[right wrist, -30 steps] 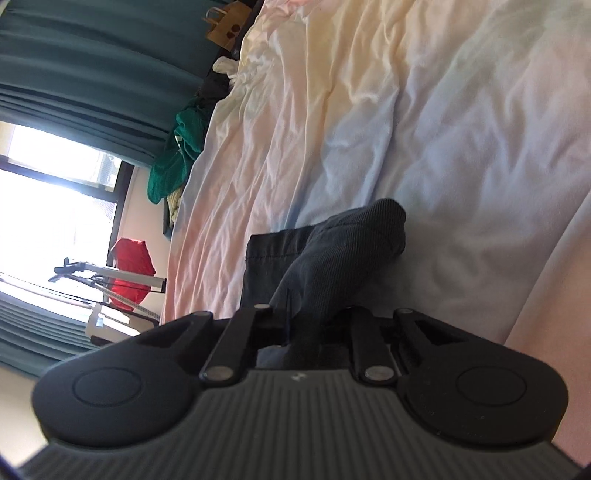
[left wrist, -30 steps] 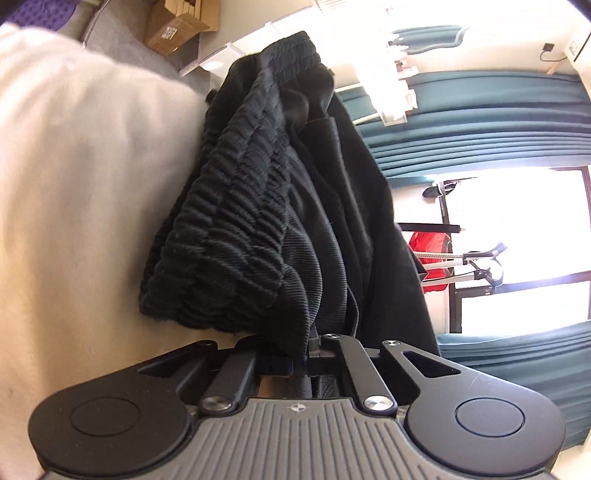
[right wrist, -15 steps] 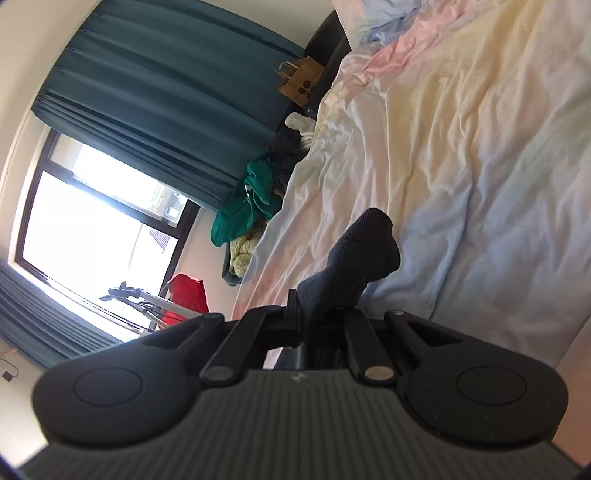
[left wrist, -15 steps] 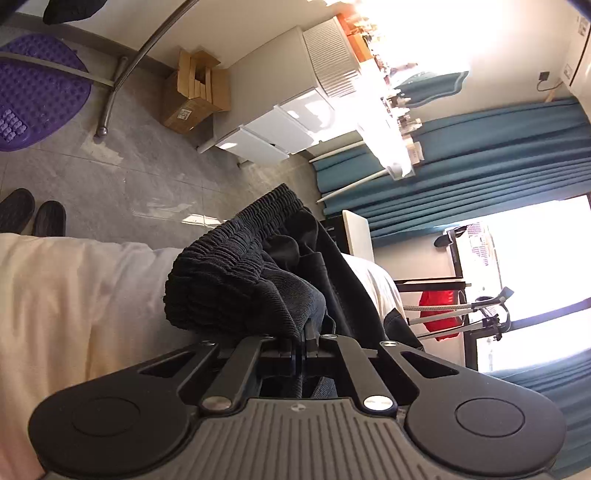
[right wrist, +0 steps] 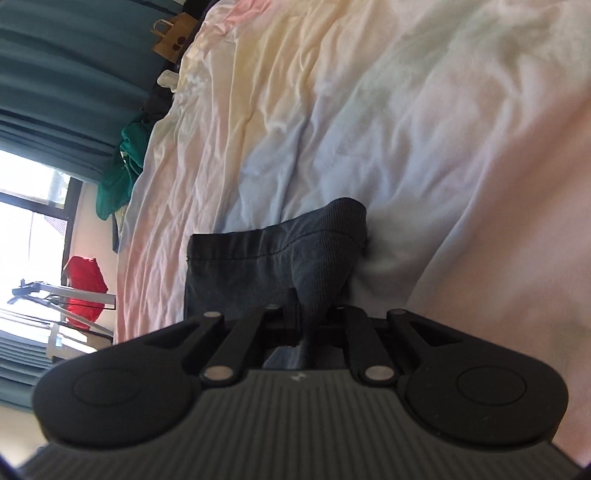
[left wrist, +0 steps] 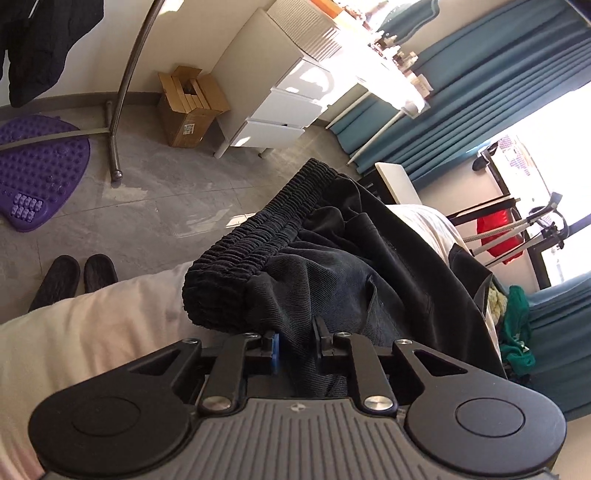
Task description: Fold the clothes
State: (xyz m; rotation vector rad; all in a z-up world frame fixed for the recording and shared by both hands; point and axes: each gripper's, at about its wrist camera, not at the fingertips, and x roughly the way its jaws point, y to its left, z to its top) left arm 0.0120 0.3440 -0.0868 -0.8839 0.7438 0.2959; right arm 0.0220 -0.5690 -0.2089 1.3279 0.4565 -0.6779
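Black trousers (left wrist: 332,266) with a ribbed elastic waistband (left wrist: 258,229) lie bunched at the edge of the pale bed sheet (left wrist: 92,332). My left gripper (left wrist: 295,338) is just behind the waistband. Its jaws are opening, and a fold of the black cloth still sits in the gap between them. In the right wrist view another part of the dark garment (right wrist: 251,258), with a stitched hem, rests on the crumpled sheet (right wrist: 369,110). My right gripper (right wrist: 308,314) is shut on a raised fold of that cloth.
Beyond the bed edge are grey floor tiles, dark slippers (left wrist: 74,277), a purple mat (left wrist: 37,166), a rack's metal pole (left wrist: 125,74), a cardboard box (left wrist: 188,107) and white drawers (left wrist: 288,103). Green clothes (right wrist: 122,166) and a paper bag (right wrist: 173,33) sit by the bed's far side.
The left gripper rose and rolled, so the floor came into its view, and its jaws parted from shut. The right gripper kept its grip, tilting up and back down toward the sheet.
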